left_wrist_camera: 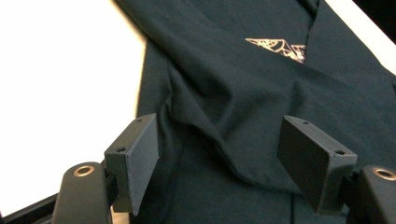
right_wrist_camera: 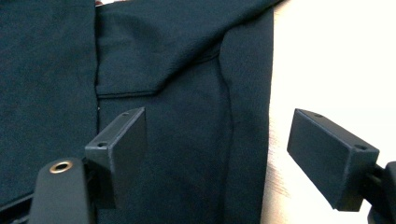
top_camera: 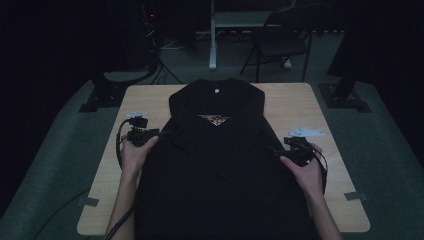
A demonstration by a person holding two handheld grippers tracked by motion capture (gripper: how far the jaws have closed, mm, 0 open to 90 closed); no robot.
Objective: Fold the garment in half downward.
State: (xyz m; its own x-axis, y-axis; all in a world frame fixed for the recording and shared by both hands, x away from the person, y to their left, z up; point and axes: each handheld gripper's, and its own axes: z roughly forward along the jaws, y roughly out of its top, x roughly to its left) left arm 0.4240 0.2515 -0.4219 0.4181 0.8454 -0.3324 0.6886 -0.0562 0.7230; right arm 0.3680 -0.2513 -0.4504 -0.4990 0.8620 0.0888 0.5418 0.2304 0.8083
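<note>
Garment: we see a black T-shirt (top_camera: 220, 165) spread over the middle of the wooden table (top_camera: 295, 102), collar end away from the person, lower part reaching the near edge. Both sides look folded inward over the body.
Print: a small pale chest graphic (top_camera: 214, 119) shows in the high view, and we pick it up again in the left gripper view (left_wrist_camera: 280, 47).
Left gripper: we find the left gripper (top_camera: 159, 134) at the shirt's left edge, held in the left hand (top_camera: 134, 152). In its own view (left_wrist_camera: 217, 168) the jaws stand wide apart over a raised fold of cloth; the pads do not press on it, so nothing is held.
Right gripper: the right gripper (top_camera: 275, 150) sits at the shirt's right edge, in the right hand (top_camera: 305, 172). In its own view (right_wrist_camera: 217, 163) the jaws are wide open, one above the cloth, the other above bare table beside the shirt's edge; we see no grip.
Cloth detail: a seam and a folded layer run between the right jaws.
Beyond the table: a folding chair (top_camera: 280, 42) and a white table leg (top_camera: 213, 37) stand on the dark floor.
</note>
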